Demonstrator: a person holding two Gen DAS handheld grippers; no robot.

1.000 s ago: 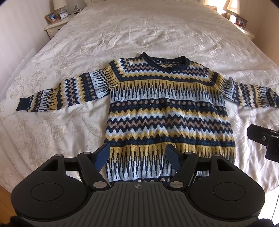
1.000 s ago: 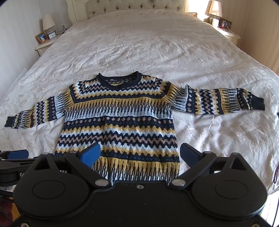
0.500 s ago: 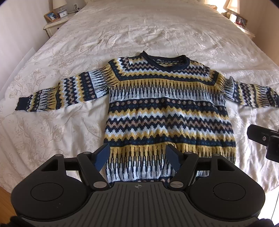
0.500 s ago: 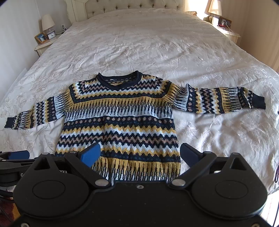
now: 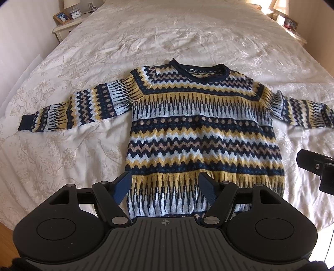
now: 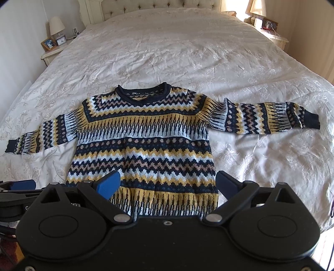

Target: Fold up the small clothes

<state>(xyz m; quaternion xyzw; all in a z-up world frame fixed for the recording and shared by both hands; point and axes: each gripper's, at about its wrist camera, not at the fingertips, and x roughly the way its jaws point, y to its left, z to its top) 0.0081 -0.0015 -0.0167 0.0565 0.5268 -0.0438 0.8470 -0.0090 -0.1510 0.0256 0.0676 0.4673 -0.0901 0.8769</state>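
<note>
A small knitted sweater (image 5: 200,133) in navy, yellow, pale blue and tan bands lies flat on the bed, front up, collar far, both sleeves spread sideways. It also shows in the right wrist view (image 6: 144,146). My left gripper (image 5: 165,183) is open and empty, hovering over the left part of the hem. My right gripper (image 6: 169,181) is open and empty over the right part of the hem. The right gripper's black body (image 5: 317,168) shows at the right edge of the left wrist view, and a blue left fingertip (image 6: 22,184) shows at the left edge of the right wrist view.
The bed has a white embroidered cover (image 6: 187,52) and a tufted headboard (image 6: 156,6). A nightstand (image 6: 53,52) with a lamp, photo frame and clock stands at the far left; another nightstand (image 6: 269,31) with a lamp stands at the far right. Wooden floor (image 5: 6,233) shows at lower left.
Almost nothing: both views shift very slightly; the sweater lies unmoved and both grippers stay open.
</note>
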